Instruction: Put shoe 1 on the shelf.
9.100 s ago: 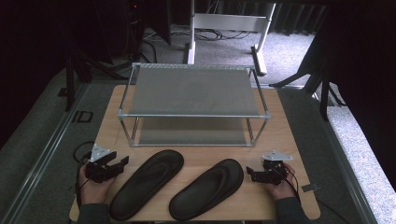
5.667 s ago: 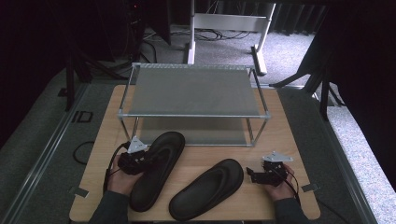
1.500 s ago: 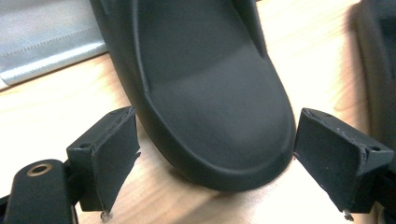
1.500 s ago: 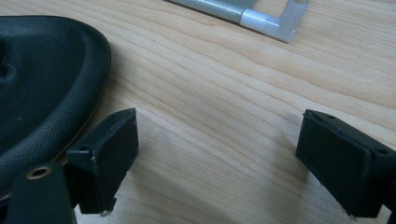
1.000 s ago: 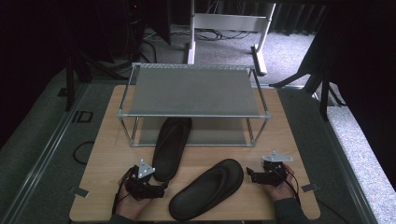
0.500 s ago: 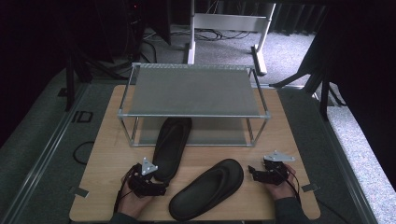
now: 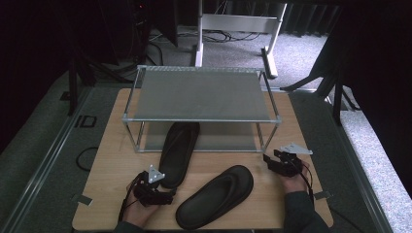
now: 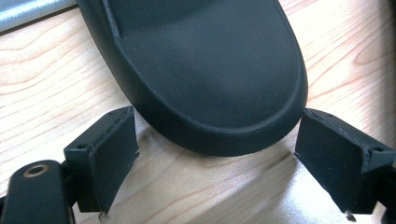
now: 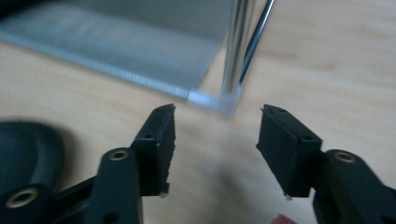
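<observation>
High view shows one black slipper lying with its toe under the metal rack, its heel just before the spread jaws of the left gripper. Beside it, the second slipper lies slantwise on the counter, and the right gripper, whose jaws have just been closing with nothing between them, is near its toe.

Black sandal one: sole down, toe under rack shelf | black sandal two: flat, diagonal on tabletop, in front.

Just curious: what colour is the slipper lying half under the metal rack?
Plain black, matte all over. The slipper shows best in the left gripper view.
</observation>
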Motion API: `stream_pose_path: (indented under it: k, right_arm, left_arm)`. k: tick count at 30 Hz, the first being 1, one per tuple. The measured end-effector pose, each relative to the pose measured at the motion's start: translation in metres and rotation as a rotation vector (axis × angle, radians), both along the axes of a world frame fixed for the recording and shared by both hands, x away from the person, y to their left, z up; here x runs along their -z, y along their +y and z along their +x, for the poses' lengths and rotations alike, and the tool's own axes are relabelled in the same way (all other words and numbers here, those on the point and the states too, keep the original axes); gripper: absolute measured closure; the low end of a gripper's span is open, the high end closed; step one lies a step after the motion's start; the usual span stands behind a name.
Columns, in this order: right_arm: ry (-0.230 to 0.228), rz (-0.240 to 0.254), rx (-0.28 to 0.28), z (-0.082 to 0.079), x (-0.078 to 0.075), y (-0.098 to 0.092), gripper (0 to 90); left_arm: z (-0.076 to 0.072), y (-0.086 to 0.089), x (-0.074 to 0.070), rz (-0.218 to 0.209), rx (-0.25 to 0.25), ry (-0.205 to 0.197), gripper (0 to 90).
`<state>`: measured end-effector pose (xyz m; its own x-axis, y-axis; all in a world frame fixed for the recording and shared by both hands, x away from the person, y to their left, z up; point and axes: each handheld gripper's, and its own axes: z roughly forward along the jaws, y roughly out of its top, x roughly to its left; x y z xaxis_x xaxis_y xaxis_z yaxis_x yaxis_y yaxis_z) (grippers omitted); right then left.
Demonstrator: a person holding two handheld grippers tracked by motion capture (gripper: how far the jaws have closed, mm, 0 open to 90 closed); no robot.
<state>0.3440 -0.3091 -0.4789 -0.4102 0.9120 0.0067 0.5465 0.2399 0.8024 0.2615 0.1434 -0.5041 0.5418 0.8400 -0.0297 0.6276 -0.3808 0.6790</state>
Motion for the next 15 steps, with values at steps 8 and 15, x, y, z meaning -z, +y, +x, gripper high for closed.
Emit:
stream_pose_path:
  k: [8,15]
  right_arm:
    - [-0.045,0.016,0.023,0.024,-0.013,0.000,55.2]
    - [-0.042,0.020,0.006,0.035,-0.012,0.005,63.3]
  left_arm:
    - [0.001,-0.002,0.000,-0.001,0.001,0.001,14.0]
    - [0.003,-0.005,-0.001,-0.007,-0.002,-0.004,14.5]
